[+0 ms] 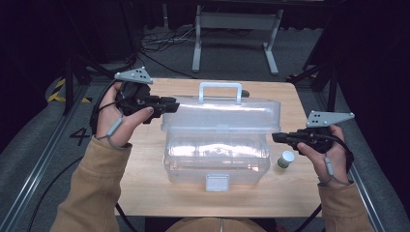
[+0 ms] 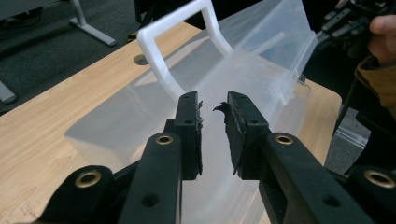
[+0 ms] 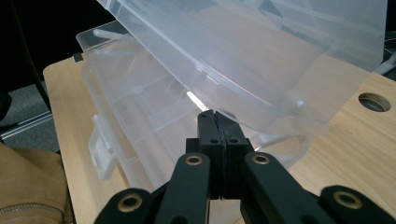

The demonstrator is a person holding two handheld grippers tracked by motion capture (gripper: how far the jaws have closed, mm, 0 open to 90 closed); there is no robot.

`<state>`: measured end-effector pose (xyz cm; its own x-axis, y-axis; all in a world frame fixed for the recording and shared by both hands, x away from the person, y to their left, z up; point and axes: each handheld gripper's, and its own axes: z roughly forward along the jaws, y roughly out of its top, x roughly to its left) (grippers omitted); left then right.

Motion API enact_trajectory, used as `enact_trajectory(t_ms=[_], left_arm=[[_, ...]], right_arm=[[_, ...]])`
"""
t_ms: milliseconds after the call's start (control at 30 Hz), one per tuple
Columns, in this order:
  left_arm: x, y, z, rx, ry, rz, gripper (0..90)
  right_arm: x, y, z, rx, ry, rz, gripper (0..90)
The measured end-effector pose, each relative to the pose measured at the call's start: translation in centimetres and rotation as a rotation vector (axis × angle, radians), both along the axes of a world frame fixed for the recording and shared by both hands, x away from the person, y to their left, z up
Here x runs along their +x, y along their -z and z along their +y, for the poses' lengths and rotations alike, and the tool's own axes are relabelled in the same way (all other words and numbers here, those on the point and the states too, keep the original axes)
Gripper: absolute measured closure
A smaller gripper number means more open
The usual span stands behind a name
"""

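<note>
A clear box (image 1: 216,162) sits in the middle of the surface (image 1: 145,188), its lid (image 1: 222,115) up. The left tool (image 1: 170,104) is spread at the lid's left end. The right tool (image 1: 276,137) is pressed together, holding nothing, by the box's right end.

Right gripper (image 3: 217,119): black jaws pressed flat together, nothing visible between them, tips rising from 6 o'clock to frame centre.
Clear plastic box (image 3: 140,107): open, its base running from 10 o'clock toward centre.
Lid (image 3: 261,51): tilted up, spanning 12 to 3 o'clock above the jaw tips.
Latch (image 3: 103,151): white, at 8 o'clock.
Wooden table (image 3: 355,140): round hole (image 3: 373,101) at 3 o'clock.
Tan sleeve (image 3: 28,186): at 8 o'clock.
</note>
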<state>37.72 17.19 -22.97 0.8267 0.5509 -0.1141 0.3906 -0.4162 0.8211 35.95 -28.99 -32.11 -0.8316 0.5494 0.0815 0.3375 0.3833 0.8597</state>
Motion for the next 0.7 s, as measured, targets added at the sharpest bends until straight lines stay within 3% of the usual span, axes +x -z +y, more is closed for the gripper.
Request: enact_trajectory(t_ms=[367, 700], left_arm=[[-2.1, 1.0, 1.1, 0.001, -0.013, 0.011, 78.8], [-1.9, 3.5, 0.7, 0.018, -0.022, 0.038, 78.3]], right_arm=[[1.0, -0.7, 0.1, 0.057, 0.049, -0.040, 90.0], [1.2, -0.7, 0.2, 0.082, 0.084, -0.072, 90.0]])
